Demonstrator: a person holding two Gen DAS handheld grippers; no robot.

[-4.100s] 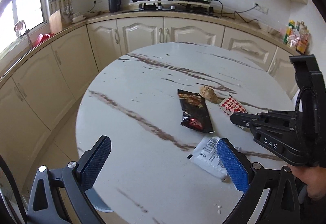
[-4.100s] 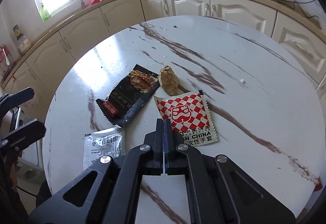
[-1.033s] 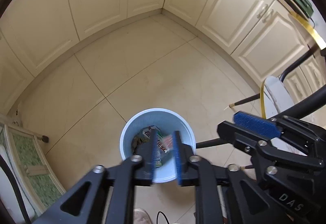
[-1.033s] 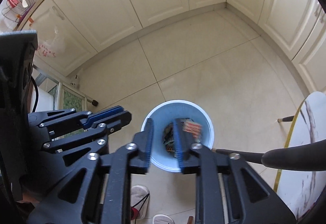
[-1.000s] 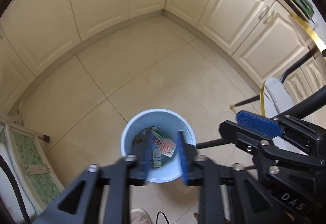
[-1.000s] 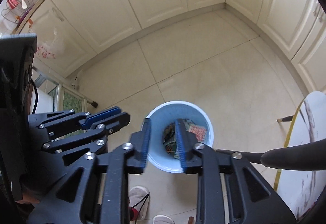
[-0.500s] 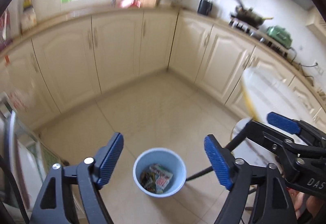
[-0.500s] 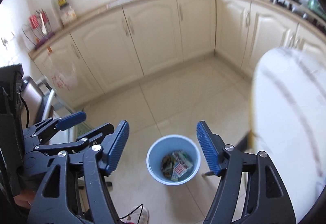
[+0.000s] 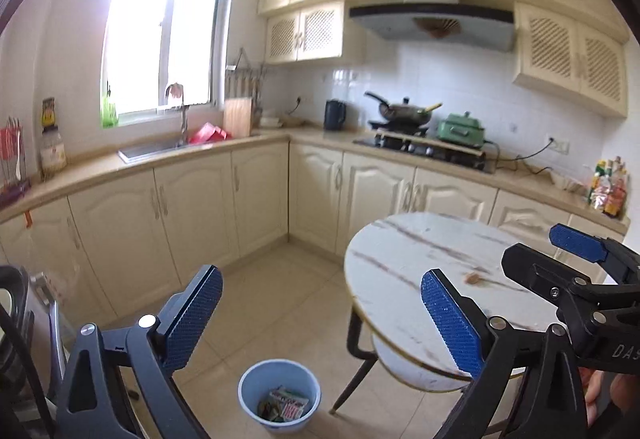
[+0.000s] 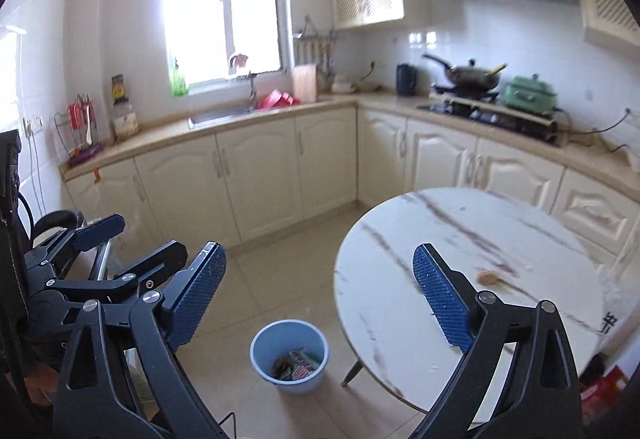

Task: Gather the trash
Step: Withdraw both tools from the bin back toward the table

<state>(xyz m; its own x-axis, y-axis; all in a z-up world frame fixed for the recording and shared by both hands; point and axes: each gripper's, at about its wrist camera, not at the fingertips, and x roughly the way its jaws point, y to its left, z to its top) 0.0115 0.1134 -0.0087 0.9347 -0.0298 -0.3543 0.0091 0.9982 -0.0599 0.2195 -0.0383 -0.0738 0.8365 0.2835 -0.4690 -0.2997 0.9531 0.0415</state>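
Blue bin (image 9: 279,395), brown-veined white table (image 9: 404,279), cream cabinets (image 9: 192,207).

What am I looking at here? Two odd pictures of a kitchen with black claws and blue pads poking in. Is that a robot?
No robot: a person holds a two-finger gripper in each hand, each carrying a wide-angle camera looking along its fingers. One picture is from the left gripper, the other from the right gripper. Both are open and hold nothing. On the floor stands a blue bin with wrappers inside. On the round marble table lies one small brownish scrap.
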